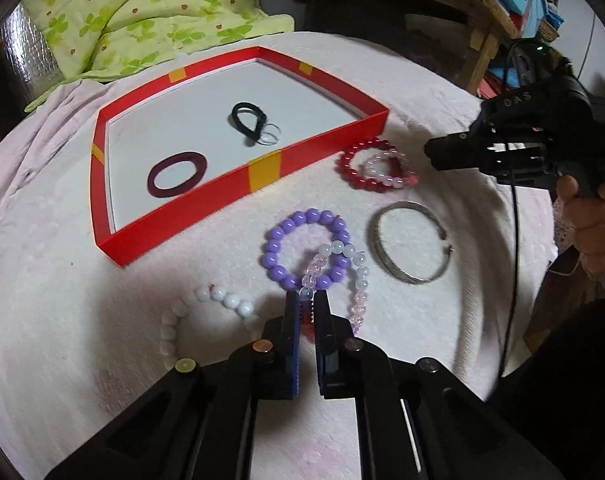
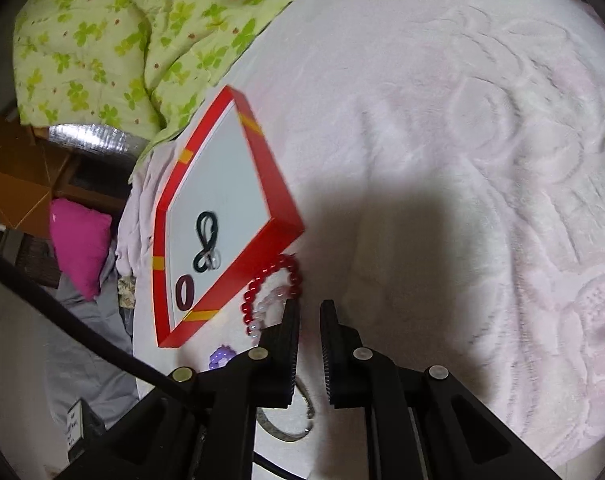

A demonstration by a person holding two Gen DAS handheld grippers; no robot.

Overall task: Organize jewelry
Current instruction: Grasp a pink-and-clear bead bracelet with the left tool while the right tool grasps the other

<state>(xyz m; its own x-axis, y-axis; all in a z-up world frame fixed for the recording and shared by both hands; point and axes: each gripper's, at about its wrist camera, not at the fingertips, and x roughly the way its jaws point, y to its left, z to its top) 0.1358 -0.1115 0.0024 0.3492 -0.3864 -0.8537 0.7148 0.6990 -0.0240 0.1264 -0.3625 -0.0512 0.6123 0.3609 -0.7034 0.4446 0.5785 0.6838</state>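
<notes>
The room is dim at its edges, yet a strong light from above washes the pale bedspread (image 1: pixel 102 288) nearly white, so its quilting fades in places. A broad dark shadow (image 2: pixel 402 248) falls across the cover in the right wrist view. The fisheye bends the red tray (image 1: pixel 174 216) and rounds every corner into black. The right gripper (image 1: pixel 430 152) and the silver bangle (image 1: pixel 412 240) look smeared with motion blur.

A: purple bracelet (image 1: pixel 306 249) at 6 o'clock of the tray (image 1: pixel 174 216), glossy plastic?
B: yep. Bangle (image 1: pixel 409 240) at its 3 looks brushed metal, blanket (image 1: pixel 442 80) is fuzzy embossed cloth.
</notes>
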